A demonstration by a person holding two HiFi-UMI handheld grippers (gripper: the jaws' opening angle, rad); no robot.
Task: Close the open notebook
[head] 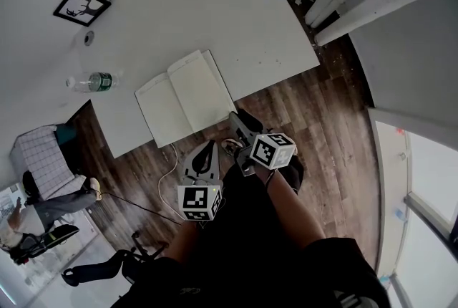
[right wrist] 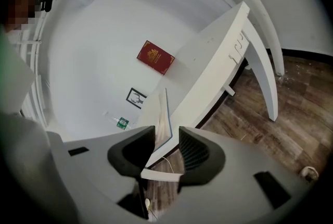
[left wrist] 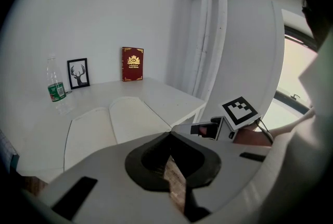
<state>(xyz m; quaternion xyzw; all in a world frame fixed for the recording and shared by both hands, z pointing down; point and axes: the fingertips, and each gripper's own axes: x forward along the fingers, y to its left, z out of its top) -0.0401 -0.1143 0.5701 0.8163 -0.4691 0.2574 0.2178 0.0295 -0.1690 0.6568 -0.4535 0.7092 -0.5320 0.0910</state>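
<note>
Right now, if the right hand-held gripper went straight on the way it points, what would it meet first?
The open notebook: its near edge sits between the parted jaws of the right hand-held gripper, seemingly untouched. Going on, they would probably slide onto it; depth is hard to judge.

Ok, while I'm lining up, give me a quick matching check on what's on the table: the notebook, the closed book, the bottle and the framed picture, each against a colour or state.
Things:
1. notebook
2. closed book
3. water bottle
4. framed picture

Colour or state:
a. green label
b. black frame round a deer
c. lying open, pages up
d. red, standing upright

Pairs: 1-c, 2-d, 3-a, 4-b.
</note>
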